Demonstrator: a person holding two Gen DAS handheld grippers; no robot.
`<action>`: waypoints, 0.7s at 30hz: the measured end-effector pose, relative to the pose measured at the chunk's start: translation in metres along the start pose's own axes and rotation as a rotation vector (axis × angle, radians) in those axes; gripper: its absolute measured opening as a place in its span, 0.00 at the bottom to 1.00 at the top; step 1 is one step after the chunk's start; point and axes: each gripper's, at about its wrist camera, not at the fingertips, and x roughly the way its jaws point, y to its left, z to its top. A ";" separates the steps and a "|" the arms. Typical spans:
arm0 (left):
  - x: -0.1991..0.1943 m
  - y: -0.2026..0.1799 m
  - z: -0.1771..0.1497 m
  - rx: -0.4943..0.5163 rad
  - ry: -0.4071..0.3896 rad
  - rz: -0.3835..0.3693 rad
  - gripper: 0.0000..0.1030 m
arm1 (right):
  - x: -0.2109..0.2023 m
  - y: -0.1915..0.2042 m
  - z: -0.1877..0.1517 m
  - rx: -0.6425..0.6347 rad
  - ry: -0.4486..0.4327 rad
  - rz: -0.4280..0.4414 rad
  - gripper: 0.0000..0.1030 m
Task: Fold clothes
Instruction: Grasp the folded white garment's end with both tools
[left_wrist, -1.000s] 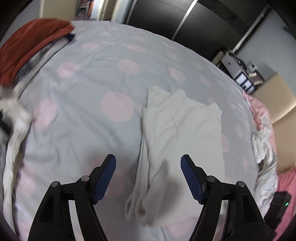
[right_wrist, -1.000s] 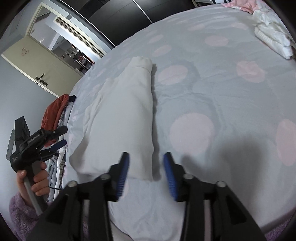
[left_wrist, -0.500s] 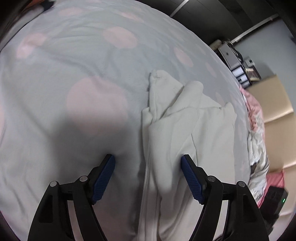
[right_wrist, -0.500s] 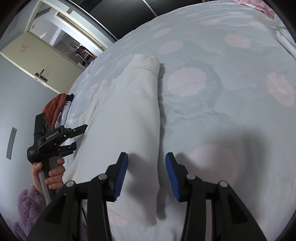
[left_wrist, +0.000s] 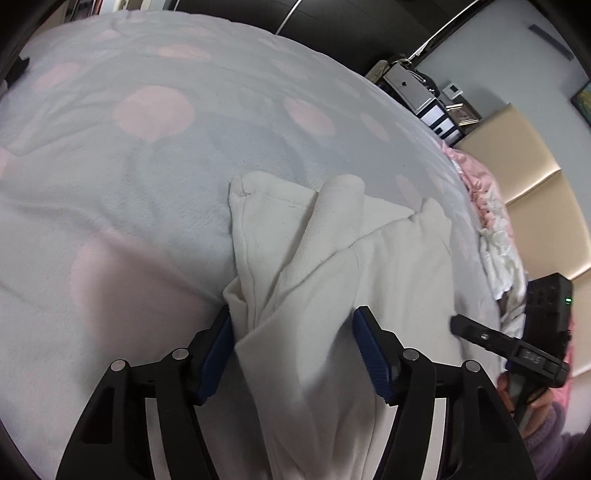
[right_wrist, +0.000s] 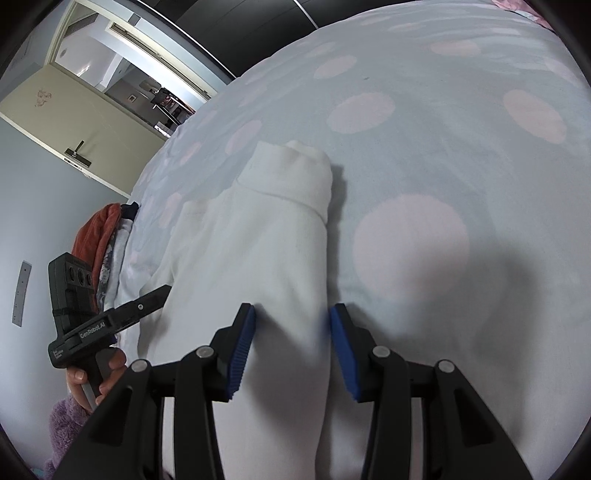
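Left wrist view: the left gripper (left_wrist: 293, 341) has just been closing, and its 2 blue fingers (left_wrist: 371, 354) stand spread around a bunched edge of the white garment (left_wrist: 332, 258). The left pad touches the cloth, the right pad is apart from it. The garment lies on the dotted bed cover (left_wrist: 129, 166).

Right wrist view: the right gripper (right_wrist: 291, 345) has its fingers (right_wrist: 242, 345) spread on both sides of the garment's folded long edge, not pinching it. A red cloth pile (right_wrist: 99, 236) lies at the bed's far left.
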 end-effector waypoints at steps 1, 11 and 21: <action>-0.001 0.002 0.000 -0.003 0.012 -0.028 0.61 | 0.003 0.000 0.003 -0.002 0.002 -0.002 0.40; 0.007 0.000 0.003 -0.018 0.121 -0.131 0.49 | 0.022 -0.007 0.031 0.002 0.008 0.020 0.40; 0.011 0.002 0.006 -0.062 0.070 -0.124 0.29 | 0.047 -0.010 0.052 0.064 0.050 0.093 0.30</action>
